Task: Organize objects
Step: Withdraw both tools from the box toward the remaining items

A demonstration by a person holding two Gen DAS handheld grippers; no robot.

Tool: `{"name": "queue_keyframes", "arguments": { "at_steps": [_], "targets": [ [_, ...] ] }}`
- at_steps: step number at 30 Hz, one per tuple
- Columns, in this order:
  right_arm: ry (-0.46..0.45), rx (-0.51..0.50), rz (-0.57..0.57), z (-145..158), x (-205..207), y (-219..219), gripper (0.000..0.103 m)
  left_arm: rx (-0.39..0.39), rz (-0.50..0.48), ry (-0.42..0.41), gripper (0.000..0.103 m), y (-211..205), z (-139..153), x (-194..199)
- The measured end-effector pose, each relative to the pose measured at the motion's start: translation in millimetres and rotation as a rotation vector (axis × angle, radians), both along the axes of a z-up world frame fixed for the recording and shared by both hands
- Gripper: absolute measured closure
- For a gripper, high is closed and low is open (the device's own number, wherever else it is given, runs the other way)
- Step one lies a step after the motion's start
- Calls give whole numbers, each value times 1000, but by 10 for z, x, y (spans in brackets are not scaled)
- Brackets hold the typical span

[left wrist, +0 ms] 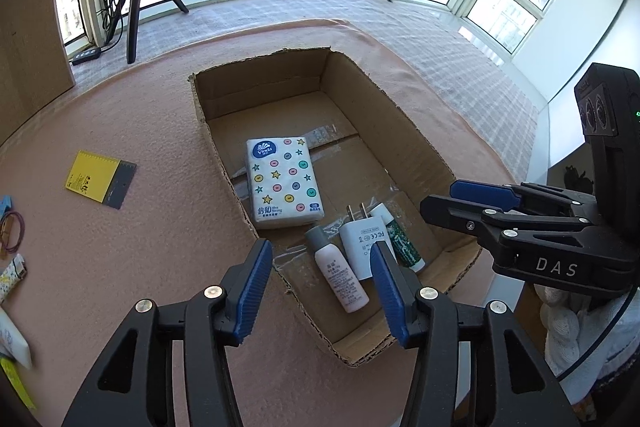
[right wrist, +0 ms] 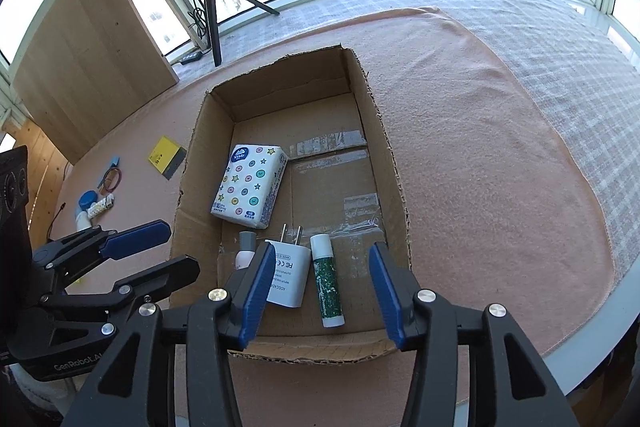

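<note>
A: In the left wrist view, what is the left gripper doing?

B: It is hanging with its jaws wide and empty over the near end of the box, at lower centre of the frame. The right gripper is reaching in from the right edge; its fingers are lying close together there with nothing seen between them.

A: And the step in hand?

B: I am judging that more loose things are waiting to go in. The card, at left of the frame, is lying flat on the pink cloth, so I would be coming down on one edge and tipping it up, not pressing on it.

A: What is the box holding?

B: The tissue pack is lying in the middle; the pink bottle, the charger and the green stick are lying side by side just below it.

A: And the right wrist view?

B: The right gripper is standing wide open and empty over the charger and stick at lower centre. The left gripper is showing at lower left, parted. The box is a worn brown carton, open on top, taped along its floor. At left of the frame the bands and a blue lid are lying outside it.
</note>
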State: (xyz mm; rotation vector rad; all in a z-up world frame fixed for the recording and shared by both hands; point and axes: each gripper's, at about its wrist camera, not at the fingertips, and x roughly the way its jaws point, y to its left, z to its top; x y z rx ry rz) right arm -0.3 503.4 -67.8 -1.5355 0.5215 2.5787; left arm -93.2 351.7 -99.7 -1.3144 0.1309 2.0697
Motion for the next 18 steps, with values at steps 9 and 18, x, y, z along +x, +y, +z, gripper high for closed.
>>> {"name": "queue_keyframes", "arguments": {
  "at_steps": [9, 18],
  "targets": [
    [17, 22, 83, 97, -140, -310, 58, -2, 93, 13, 48, -410, 50, -44],
    [64, 23, 179, 269, -439, -687, 58, -8, 211, 12, 48, -1008, 76, -69]
  ]
}}
